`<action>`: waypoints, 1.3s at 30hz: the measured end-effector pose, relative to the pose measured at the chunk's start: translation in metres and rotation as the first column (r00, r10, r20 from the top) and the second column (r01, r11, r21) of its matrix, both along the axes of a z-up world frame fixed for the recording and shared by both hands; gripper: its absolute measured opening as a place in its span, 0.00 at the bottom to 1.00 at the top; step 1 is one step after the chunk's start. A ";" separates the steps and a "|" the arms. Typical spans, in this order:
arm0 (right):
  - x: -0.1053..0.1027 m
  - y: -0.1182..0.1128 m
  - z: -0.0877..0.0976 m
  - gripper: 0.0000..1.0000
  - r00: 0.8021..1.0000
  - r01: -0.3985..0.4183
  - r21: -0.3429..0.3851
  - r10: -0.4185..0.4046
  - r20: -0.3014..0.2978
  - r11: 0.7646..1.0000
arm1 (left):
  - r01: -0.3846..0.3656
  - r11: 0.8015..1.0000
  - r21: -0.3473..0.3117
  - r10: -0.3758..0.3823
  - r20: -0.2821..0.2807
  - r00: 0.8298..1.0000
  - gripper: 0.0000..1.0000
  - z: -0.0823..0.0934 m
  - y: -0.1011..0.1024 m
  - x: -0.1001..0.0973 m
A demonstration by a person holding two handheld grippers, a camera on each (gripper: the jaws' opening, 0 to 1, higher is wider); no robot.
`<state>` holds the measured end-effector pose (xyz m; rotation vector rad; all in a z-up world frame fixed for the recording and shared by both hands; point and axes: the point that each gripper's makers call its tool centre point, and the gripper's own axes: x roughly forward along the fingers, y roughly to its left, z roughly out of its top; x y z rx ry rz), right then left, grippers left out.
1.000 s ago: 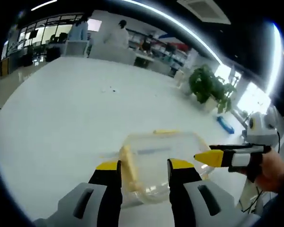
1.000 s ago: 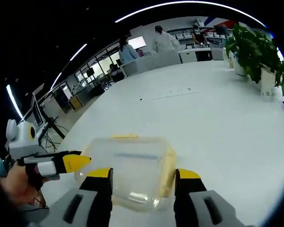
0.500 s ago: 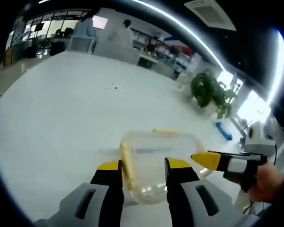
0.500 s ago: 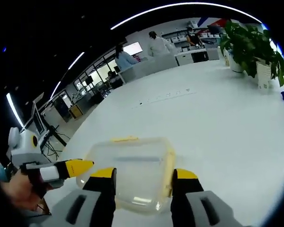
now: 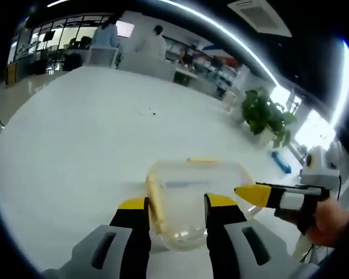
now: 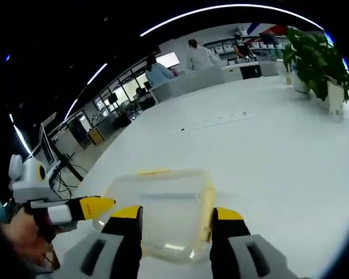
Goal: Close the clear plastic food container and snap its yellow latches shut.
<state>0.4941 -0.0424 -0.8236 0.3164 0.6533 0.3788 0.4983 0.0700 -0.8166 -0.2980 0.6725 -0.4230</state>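
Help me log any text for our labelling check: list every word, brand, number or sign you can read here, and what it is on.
No text can be read in either view.
Clear container, its yellow latches: no visible label or brand.
Wall screen in the background: bright, too small and blurred to read.
Both tools, left and right: no markings seen.

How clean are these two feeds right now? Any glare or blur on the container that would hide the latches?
Left gripper view: the clear container is soft and washed out against the bright white table; its yellow latches still read, and the window side is blown out. Right gripper view: a glare patch on the container near its front edge; latch visible. Both bend straight lines strongly.
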 end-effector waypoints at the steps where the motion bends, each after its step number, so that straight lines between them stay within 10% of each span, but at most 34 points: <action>1: 0.001 0.004 0.000 0.45 1.000 -0.005 0.001 0.005 0.001 1.000 | -0.008 1.000 0.001 0.008 -0.001 1.000 0.36 0.000 0.004 0.002; 22: 0.061 0.083 0.000 0.44 0.998 -0.063 0.015 0.063 0.010 0.998 | -0.082 0.996 0.018 0.082 -0.014 0.997 0.36 -0.001 0.086 0.058; 39: 0.063 0.089 0.002 0.46 0.994 -0.098 -0.003 0.098 0.046 0.995 | -0.059 0.997 0.044 0.061 -0.037 0.997 0.46 -0.003 0.093 0.058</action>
